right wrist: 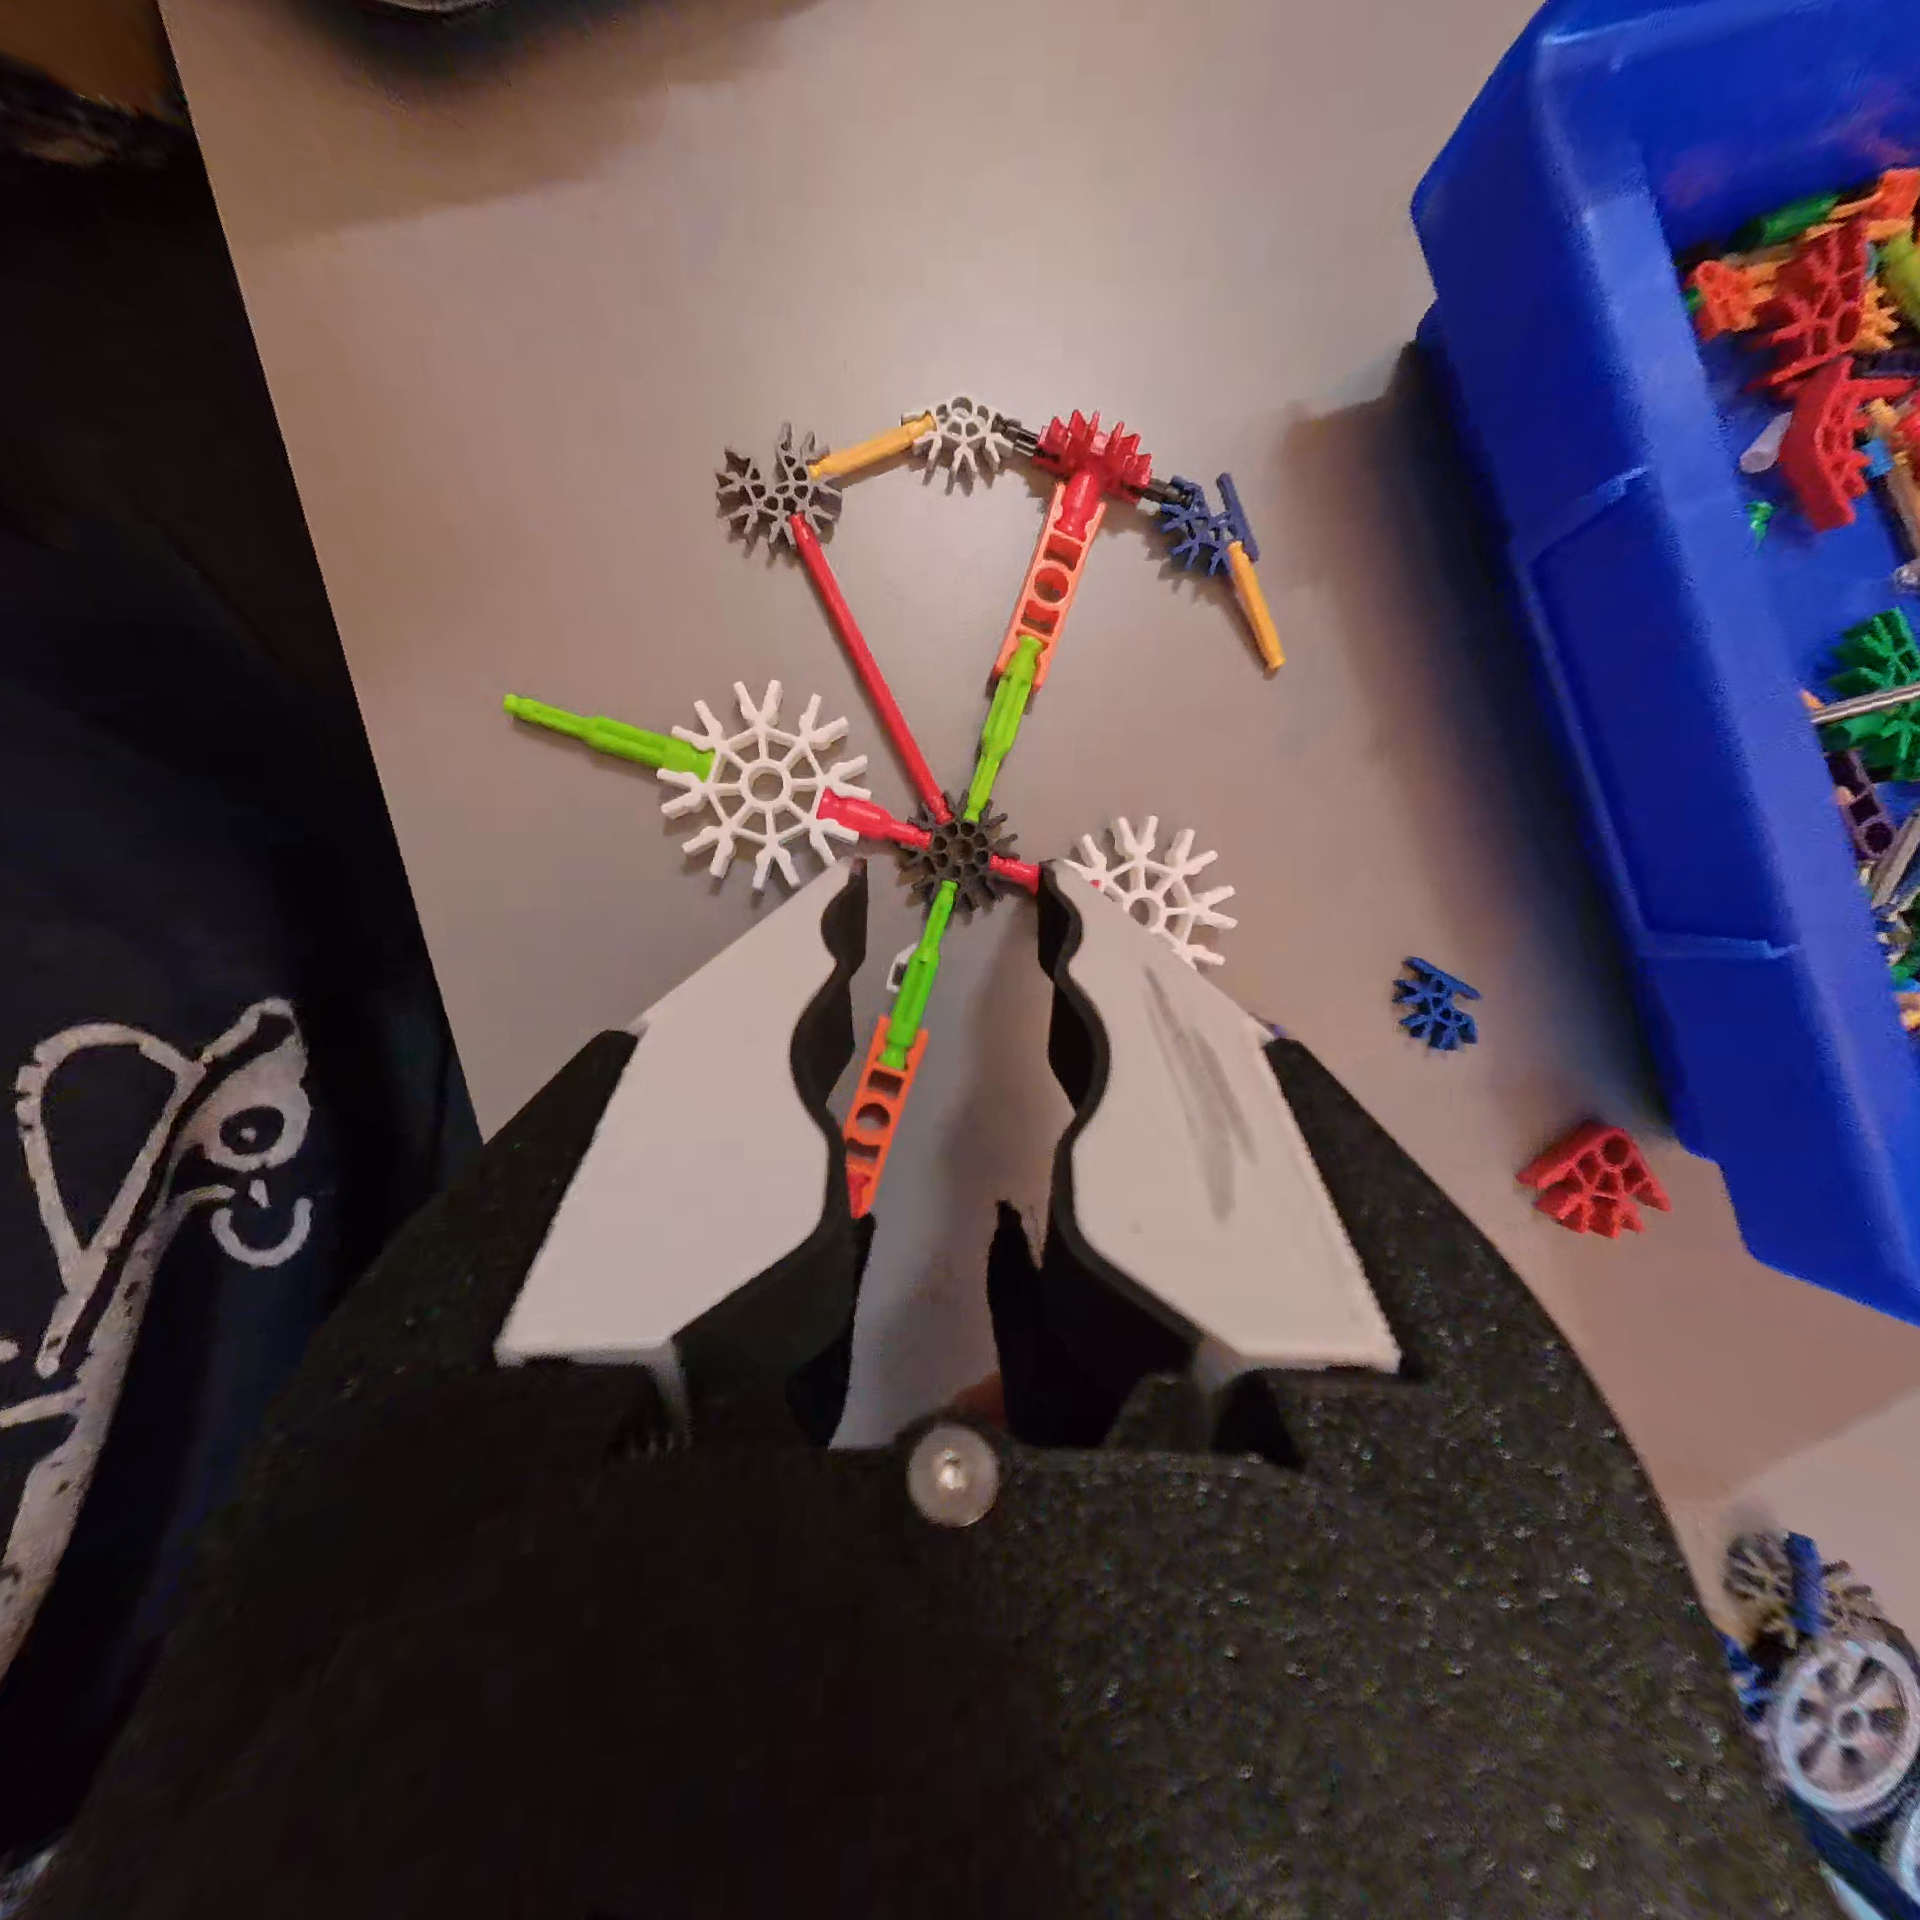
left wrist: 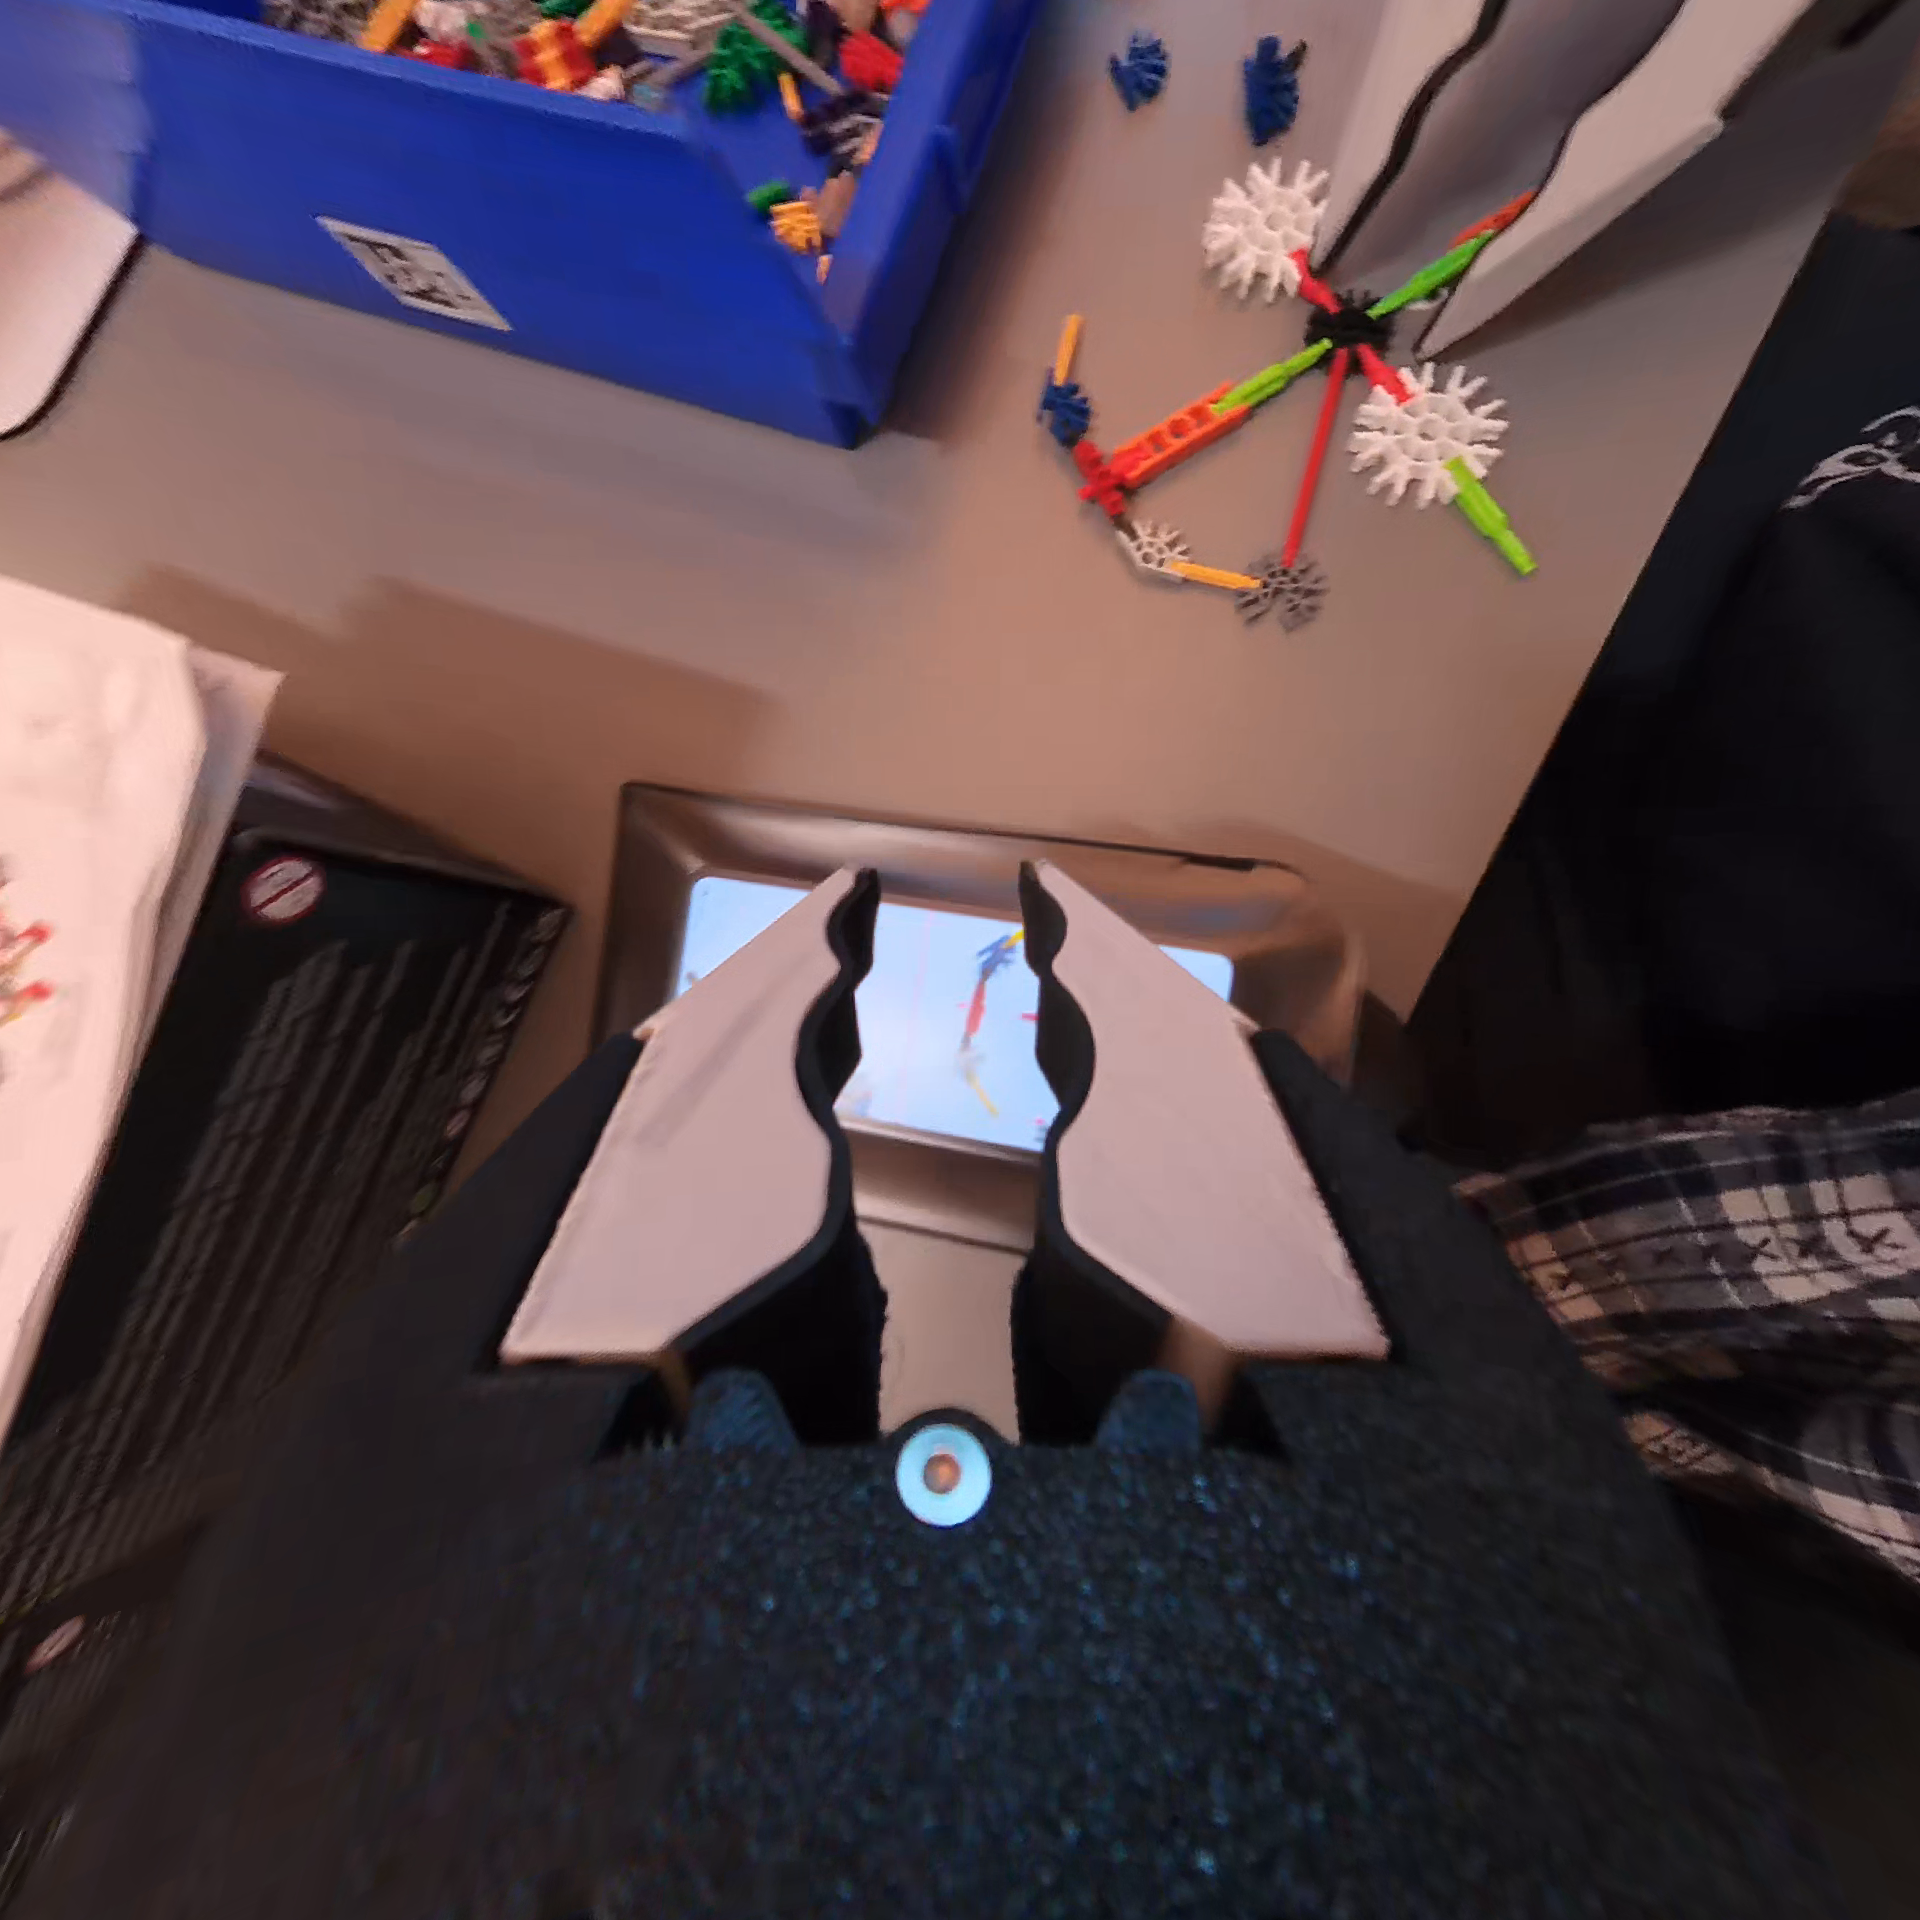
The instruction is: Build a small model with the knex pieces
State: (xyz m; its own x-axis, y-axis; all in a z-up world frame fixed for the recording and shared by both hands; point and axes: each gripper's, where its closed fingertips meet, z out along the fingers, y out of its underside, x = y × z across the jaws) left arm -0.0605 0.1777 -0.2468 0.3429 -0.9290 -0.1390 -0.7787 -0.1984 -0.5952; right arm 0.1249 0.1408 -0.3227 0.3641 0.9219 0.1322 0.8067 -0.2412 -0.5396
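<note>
A flat construction-toy model lies on the grey table: a black hub with red and green rods running out to two white snowflake connectors, a grey one, a red one and orange pieces. My right gripper is open just above it, its tips either side of the hub, a green rod between the fingers. The model also shows in the left wrist view, with the right gripper's fingers over it. My left gripper is open and empty above a small lit screen.
A blue bin full of mixed toy pieces stands beside the model; it also shows in the left wrist view. Loose blue and red connectors lie near it. A black box and white paper lie left. A person's dark shirt borders the table. My right fingertips sit around 20 cm from my left ones.
</note>
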